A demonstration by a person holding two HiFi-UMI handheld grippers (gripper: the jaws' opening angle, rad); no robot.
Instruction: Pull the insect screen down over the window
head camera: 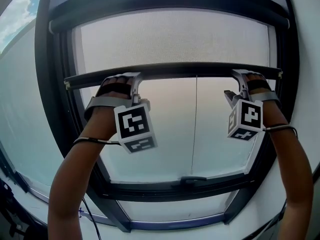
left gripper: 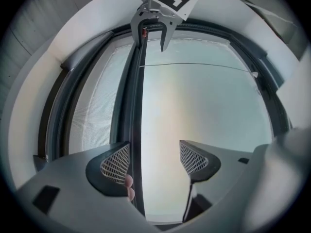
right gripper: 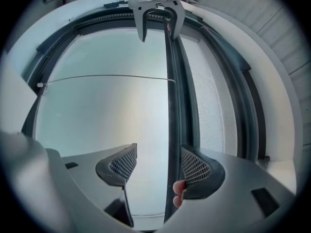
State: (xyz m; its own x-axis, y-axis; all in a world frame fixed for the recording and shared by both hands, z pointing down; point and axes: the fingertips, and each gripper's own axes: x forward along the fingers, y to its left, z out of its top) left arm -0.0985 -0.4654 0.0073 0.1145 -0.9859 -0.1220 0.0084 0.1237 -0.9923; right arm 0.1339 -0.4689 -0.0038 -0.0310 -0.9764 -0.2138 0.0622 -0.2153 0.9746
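- screen (head camera: 170, 36) mesh covers only the upper part of the window. its dark pull bar (head camera: 190, 70) sits roughly a third of the way down the opening, with bare glass (head camera: 165, 134) below it.
- left gripper (left gripper: 155, 160) has its jaws wide apart. the pull bar runs between them, close against one jaw but not clamped, and fingertips (left gripper: 129, 188) show beside it.
- right gripper (right gripper: 158, 166) is the same: jaws spread, pull bar passing between them beside one jaw, nothing pinched, fingertips (right gripper: 179, 194) next to it.
- head view shows both grippers up at the pull bar, one toward each end and about level with each other.
- thin cord (head camera: 194, 124) hangs from the pull bar down to the bottom frame (head camera: 150, 190).
- judged from this, the pull is in an early stage. most of the travel is left, since the pull bar has to reach the bottom frame before the window is covered.
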